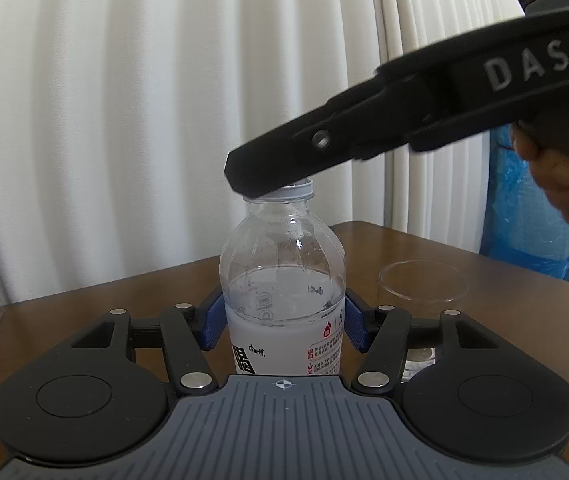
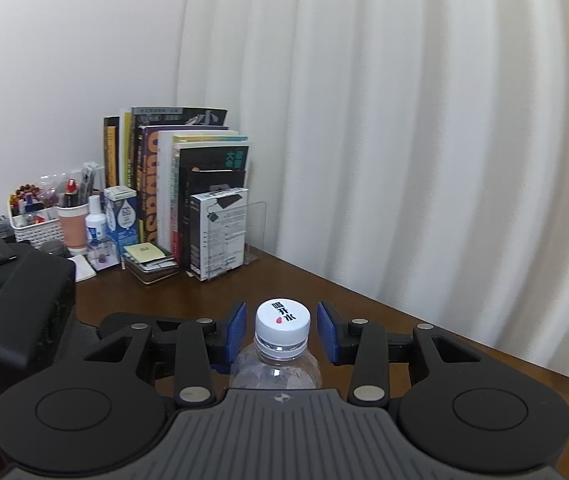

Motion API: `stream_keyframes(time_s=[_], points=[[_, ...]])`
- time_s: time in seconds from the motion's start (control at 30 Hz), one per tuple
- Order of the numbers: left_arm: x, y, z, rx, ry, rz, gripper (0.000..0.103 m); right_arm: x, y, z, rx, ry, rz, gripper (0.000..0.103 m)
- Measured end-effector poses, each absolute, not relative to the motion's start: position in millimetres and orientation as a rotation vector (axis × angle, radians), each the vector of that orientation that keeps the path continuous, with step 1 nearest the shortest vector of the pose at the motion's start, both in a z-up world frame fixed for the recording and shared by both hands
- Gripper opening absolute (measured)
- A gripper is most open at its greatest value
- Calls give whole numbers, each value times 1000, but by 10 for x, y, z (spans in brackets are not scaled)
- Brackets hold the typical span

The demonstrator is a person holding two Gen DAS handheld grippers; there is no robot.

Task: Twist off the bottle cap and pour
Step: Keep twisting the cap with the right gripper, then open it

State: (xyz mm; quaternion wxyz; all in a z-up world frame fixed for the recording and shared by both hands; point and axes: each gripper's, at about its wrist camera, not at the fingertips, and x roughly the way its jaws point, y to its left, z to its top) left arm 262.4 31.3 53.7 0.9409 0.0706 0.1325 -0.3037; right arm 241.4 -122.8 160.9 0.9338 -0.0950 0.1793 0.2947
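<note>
A clear plastic water bottle (image 1: 282,280) with a white label stands upright on the brown table (image 1: 92,312). My left gripper (image 1: 283,320) is shut on the bottle's body, its blue pads (image 1: 213,320) pressed on both sides. The bottle's white cap (image 2: 282,320) is on the neck. My right gripper (image 2: 283,330) is open around the cap, with a small gap between each blue pad (image 2: 236,330) and the cap. In the left wrist view the right gripper's black finger (image 1: 284,164) hides most of the cap (image 1: 298,191). A clear glass (image 1: 423,284) stands to the bottle's right.
Books (image 2: 188,184) in an acrylic bookend, a white box (image 2: 218,232), a pen basket (image 2: 34,220) and small bottles stand at the table's far left corner. White curtains (image 2: 404,140) hang behind the table. A blue bag (image 1: 532,220) sits beyond the table's right edge.
</note>
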Motion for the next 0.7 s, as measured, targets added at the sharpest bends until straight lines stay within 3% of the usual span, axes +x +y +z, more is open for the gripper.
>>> stream_keyframes(time_s=[0.33,0.47,0.7], points=[[2595,300,540,145,270,-618,59,2416,-1238,1565,-158,353,598,38],[2603,298,544,145,272,-618,59,2413,-1226,1560,-158,347,598,32],[2605,321,534,148,266,-633,59,2445,-1274,1581,-170,352,643,32]])
